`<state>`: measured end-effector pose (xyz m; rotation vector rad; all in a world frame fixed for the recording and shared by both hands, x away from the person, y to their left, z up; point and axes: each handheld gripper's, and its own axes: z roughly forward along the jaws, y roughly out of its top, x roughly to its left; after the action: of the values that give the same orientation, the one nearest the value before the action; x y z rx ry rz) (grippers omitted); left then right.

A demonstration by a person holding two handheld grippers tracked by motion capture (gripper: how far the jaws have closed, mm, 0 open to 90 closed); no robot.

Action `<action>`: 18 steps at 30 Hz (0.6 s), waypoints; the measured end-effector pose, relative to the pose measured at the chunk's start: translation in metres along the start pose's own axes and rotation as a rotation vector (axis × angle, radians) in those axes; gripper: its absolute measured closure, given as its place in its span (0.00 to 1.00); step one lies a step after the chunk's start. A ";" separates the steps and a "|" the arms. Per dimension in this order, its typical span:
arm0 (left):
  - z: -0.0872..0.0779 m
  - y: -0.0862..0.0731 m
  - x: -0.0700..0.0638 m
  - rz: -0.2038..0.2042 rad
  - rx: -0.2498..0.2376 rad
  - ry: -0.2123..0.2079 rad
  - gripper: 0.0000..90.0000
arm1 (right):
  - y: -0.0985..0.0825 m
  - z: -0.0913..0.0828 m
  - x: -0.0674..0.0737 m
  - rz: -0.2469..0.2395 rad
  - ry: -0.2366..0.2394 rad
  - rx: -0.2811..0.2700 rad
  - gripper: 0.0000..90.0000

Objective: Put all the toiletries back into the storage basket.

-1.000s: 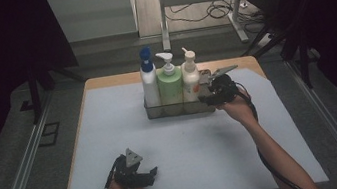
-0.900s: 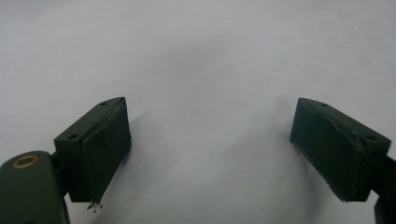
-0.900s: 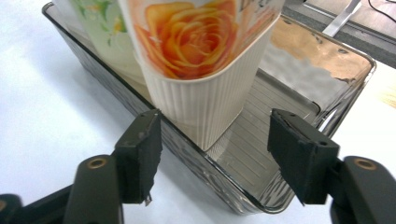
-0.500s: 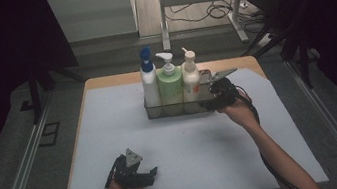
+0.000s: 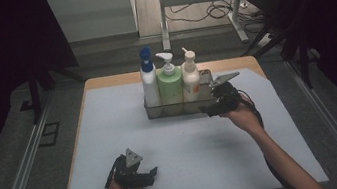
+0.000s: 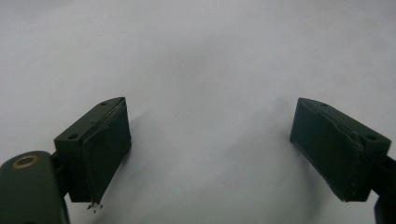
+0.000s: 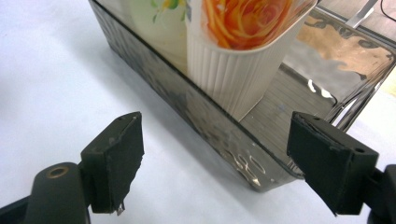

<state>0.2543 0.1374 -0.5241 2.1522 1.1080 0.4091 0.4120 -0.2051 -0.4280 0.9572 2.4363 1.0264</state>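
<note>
While the white bottle [image 7: 243, 56] stands upright at the right end of the clear tray [image 7: 219, 135], the right gripper [image 7: 215, 158] sits just before it with jaws spread and nothing between the pads – they have just been opening. Ahead of that tool the tray's long wall runs away leftward, holding the green bottle [image 5: 170, 84] and blue-capped bottle [image 5: 148, 79]. Well back, the left gripper [image 6: 210, 154] rests open on the table [image 5: 111, 133] – the right hand is nearer by far.

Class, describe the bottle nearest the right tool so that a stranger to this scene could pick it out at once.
On the pale table mat stands a clear rectangular plastic tray holding three pump bottles in a row. Take the right-hand one, the cream ribbed bottle with an orange flower label; its neighbours are green and white with a blue cap.
</note>
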 end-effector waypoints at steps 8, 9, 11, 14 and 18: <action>0.000 0.000 0.000 0.000 0.000 0.000 0.13 | -0.007 -0.007 0.005 0.001 0.015 0.005 0.16; 0.000 0.000 0.000 0.000 0.000 0.000 0.13 | -0.008 -0.008 0.006 0.002 0.017 0.004 0.16; 0.000 0.000 0.000 0.000 0.000 0.000 0.13 | -0.010 -0.011 0.007 -0.003 0.019 0.003 0.15; 0.000 0.000 0.000 0.000 0.000 0.000 0.13 | -0.012 -0.015 0.010 -0.017 0.029 0.010 0.14; 0.000 0.000 0.000 0.001 0.000 0.001 0.13 | -0.016 -0.020 0.014 -0.041 0.033 0.022 0.13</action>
<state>0.2542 0.1374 -0.5241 2.1525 1.1075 0.4101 0.3839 -0.2137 -0.4268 0.9009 2.4885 1.0110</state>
